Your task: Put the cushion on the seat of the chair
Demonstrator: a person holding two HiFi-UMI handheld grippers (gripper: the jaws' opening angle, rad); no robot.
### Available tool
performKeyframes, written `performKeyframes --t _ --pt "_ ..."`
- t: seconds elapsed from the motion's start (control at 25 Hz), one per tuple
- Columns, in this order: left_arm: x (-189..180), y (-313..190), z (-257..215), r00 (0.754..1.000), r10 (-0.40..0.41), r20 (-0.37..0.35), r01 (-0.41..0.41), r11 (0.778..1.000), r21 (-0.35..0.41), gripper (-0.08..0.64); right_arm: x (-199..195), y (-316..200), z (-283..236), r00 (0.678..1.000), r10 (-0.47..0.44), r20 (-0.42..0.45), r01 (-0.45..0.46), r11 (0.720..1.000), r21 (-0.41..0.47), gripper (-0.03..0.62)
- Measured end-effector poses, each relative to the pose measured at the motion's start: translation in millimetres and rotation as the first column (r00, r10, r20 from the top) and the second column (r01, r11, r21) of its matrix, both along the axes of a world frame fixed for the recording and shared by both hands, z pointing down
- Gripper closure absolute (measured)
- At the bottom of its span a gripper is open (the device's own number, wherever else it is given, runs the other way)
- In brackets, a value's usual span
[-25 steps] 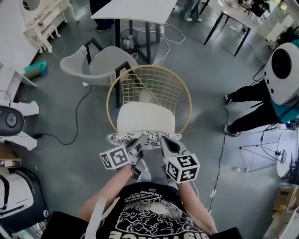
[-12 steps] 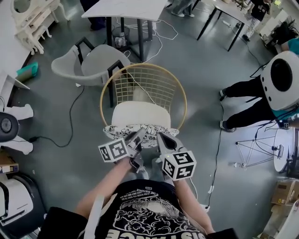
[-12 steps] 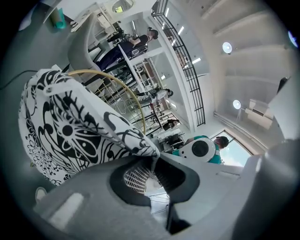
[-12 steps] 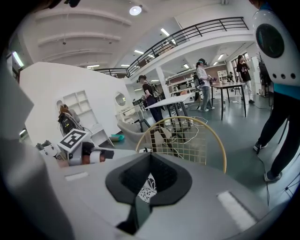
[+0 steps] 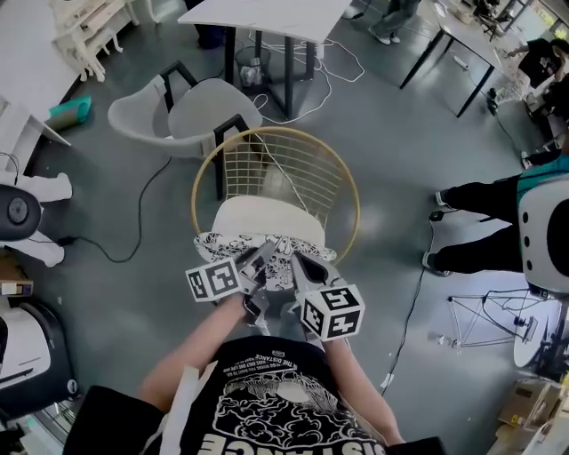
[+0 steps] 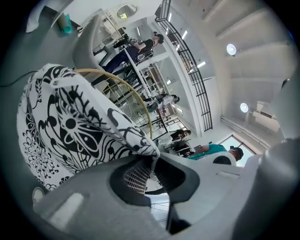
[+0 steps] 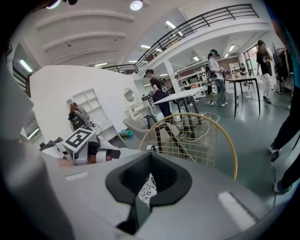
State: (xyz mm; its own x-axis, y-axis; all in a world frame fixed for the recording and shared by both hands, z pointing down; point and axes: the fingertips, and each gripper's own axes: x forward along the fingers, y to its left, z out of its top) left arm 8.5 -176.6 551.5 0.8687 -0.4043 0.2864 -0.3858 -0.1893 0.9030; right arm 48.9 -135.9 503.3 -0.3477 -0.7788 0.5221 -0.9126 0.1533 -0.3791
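The cushion [image 5: 260,224], plain white on top with a black-and-white patterned cover [image 6: 70,122], lies over the seat of the gold wire chair [image 5: 354,200]. Its near edge hangs toward me. My left gripper [image 5: 257,264] is shut on the near left part of that patterned edge; its jaws pinch a fabric corner [image 6: 151,154]. My right gripper [image 5: 299,266] is shut on the edge just to the right, with patterned cloth [image 7: 148,186] showing between its closed jaws. The round wire back of the chair [image 7: 220,136] rises beyond the cushion.
A white plastic chair [image 5: 169,120] and a white table [image 5: 267,18] stand behind the wire chair. Cables [image 5: 142,213] trail across the grey floor. A person [image 5: 498,204] sits at the right. White equipment [image 5: 22,213] stands at the left.
Both grippers have moved a little forward and down with the cushion, staying shut on its near edge. The cushion sits lower over the seat.
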Motion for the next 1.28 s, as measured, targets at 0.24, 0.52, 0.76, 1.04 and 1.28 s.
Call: performKeyframes --t 0.24,0.52,0.76,1.04,1.28 --pt "10 -21 11 0.997 -0.054 0.046 0.055 0.998 -0.008 0.534 7 -22 11 0.995 -0.090 0.039 0.090 0.996 -0.014 0.592" --pt "16 -35 23 0.985 -0.141 0.095 0.142 0.990 -0.007 0.532 24 -31 26 0.984 -0.162 0.078 0.165 0.985 -0.043 0.592" --pt "16 -55 42 0.983 -0.154 0.099 0.158 0.987 -0.030 0.532 28 -45 41 0.985 -0.154 0.084 0.159 0.985 -0.065 0.592" --pt "18 -79 69 0.991 -0.103 0.090 0.110 0.992 -0.069 0.531 21 -73 56 0.994 -0.085 0.068 0.090 0.993 -0.080 0.592" --pt "23 -101 92 0.997 -0.025 0.077 0.034 0.993 -0.113 0.526 13 -87 67 0.999 -0.005 0.047 0.011 0.993 -0.118 0.592"
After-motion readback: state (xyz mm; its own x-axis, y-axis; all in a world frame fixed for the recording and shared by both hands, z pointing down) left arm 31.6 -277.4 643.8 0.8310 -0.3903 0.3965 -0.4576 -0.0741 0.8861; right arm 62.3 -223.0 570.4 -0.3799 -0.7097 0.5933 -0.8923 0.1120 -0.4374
